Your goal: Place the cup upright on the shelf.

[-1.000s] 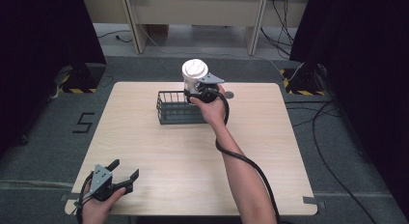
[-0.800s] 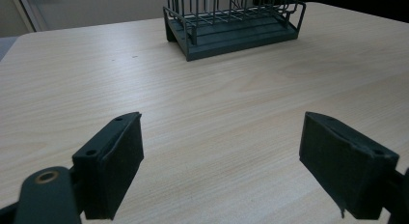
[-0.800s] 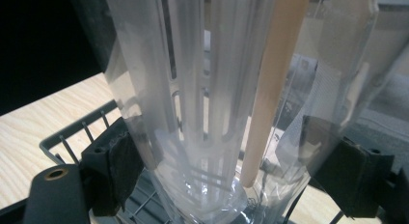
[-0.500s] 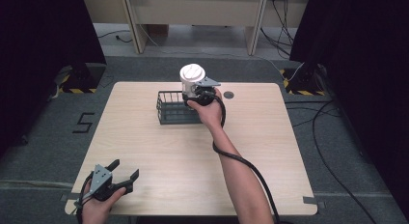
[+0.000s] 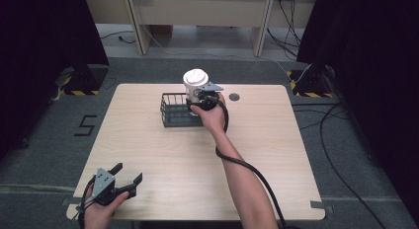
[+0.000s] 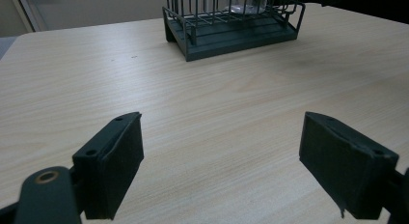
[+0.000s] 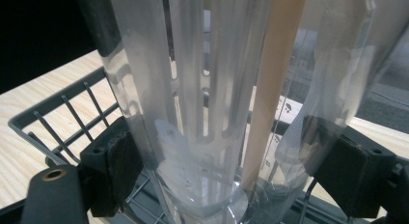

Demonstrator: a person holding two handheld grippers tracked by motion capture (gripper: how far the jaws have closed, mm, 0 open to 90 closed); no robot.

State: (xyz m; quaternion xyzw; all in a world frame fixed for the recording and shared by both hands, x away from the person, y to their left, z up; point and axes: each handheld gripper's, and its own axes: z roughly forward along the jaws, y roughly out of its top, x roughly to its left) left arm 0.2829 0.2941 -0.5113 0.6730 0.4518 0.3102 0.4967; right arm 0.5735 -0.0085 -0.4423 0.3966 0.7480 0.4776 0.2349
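Note:
My right gripper point(image 5: 200, 97) is shut on a clear plastic bottle point(image 5: 195, 80) with a white lid, held upright over the right end of a dark wire basket point(image 5: 173, 113) at the table's far middle. In the right gripper view the jaws press on both sides of the bottle point(image 7: 217, 89), whose base hangs among the basket wires point(image 7: 62, 108); whether it touches the basket floor I cannot tell. My left gripper point(image 5: 128, 172) rests open at the near-left corner with nothing in it. Its view shows the jaws spread wide around bare wood point(image 6: 222, 122), with the basket point(image 6: 231, 26) far ahead.
A small dark round spot point(image 5: 234, 96) lies on the light wooden table point(image 5: 276, 155) to the right of the basket. The right gripper's cable point(image 5: 247, 167) trails along the forearm. Floor cables and dark curtains surround the table.
The right gripper has carried the bottle slightly left and downward, into the basket's right end. The left gripper has stayed in place, open.

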